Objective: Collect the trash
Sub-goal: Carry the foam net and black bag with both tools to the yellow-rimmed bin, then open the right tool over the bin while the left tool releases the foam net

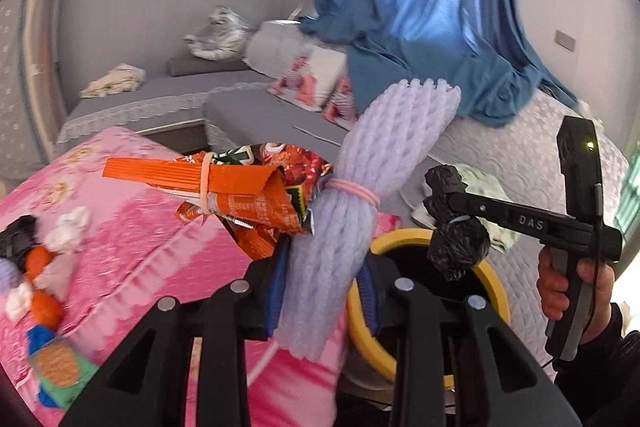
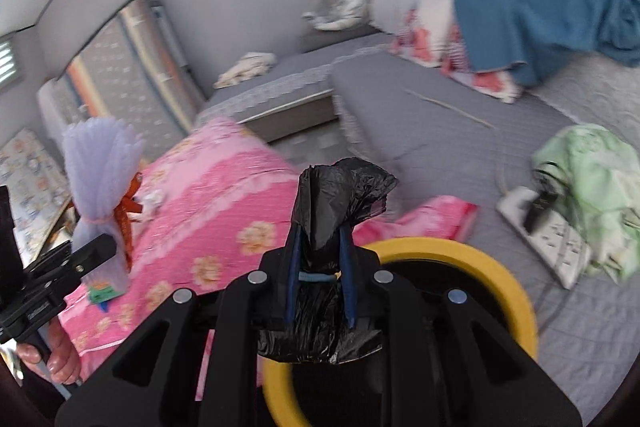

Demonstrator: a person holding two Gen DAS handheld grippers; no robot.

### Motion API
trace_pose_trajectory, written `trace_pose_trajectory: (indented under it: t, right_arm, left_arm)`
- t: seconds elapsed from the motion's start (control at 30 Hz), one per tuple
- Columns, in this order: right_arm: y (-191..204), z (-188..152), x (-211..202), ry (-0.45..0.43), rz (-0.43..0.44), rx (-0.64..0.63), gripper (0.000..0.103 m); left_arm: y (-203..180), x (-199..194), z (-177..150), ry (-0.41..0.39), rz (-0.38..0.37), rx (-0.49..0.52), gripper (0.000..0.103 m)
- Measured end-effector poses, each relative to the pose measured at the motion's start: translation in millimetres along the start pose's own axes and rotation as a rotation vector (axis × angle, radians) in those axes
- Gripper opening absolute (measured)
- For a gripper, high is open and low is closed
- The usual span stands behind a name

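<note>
The left gripper (image 1: 324, 291) pinches a lilac foam-net bundle (image 1: 372, 179) banded to orange wrappers (image 1: 240, 191), just short of the yellow-rimmed bin (image 1: 500, 291); the right gripper (image 2: 320, 283) has its fingers pressed tight on a black bag wad (image 2: 332, 211) above the rim. Released early, the long bundle could catch the rim and tip onto the pink quilt (image 1: 132, 239), where more scraps (image 1: 40, 267) lie.

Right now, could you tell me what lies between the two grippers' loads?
Only the yellow bin opening, seen in the left wrist view, between the foam net and black bag.
</note>
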State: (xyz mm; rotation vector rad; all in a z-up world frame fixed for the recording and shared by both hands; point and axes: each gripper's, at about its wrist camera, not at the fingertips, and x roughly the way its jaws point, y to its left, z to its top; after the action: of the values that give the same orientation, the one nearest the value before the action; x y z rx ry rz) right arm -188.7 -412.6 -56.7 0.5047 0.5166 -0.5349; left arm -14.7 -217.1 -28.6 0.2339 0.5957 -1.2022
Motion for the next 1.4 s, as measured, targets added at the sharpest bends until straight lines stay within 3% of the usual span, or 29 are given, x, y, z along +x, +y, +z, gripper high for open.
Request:
trace_pose_trajectory:
  t: [0.33,0.73,1.03,1.07,1.17,1.2,1.33,1.4]
  right_arm:
    - [-53.6,-19.1,4.6,0.036,-0.147,0.091,0.018]
    - [-77.2,-36.3,11.7,0.109,-0.222,0.138,0.018]
    - [-84.1,-40.1,18.2,0.142,-0.274,0.15,0.018]
    - [-85.0,-40.5,18.7,0.144,-0.278,0.152,0.02]
    - [-87.0,-40.4,18.5,0.141,-0.289,0.157,0.044]
    - [-87.4,-40.0,17.6,0.137,-0.295,0.159,0.047]
    - [-88.5,-38.3,16.4,0.131,-0.306,0.162,0.053]
    - [-89.3,-37.5,15.4,0.126,-0.313,0.167,0.054]
  left_arm:
    - [-44.0,54.6,-12.8,0.084,-0.139,0.049,0.03]
    - [-73.5,104.9,-44.5,0.218,-0.195,0.056,0.03]
    - [-80.8,112.6,-53.5,0.245,-0.204,0.069,0.034]
    - [-81.0,112.6,-53.4,0.242,-0.204,0.07,0.036]
    - [-79.9,107.8,-51.6,0.222,-0.187,0.077,0.053]
    - [-79.6,106.8,-51.2,0.217,-0.179,0.078,0.058]
    - [-76.8,99.5,-49.5,0.192,-0.176,0.073,0.077]
    - [-76.8,94.7,-48.5,0.175,-0.179,0.079,0.082]
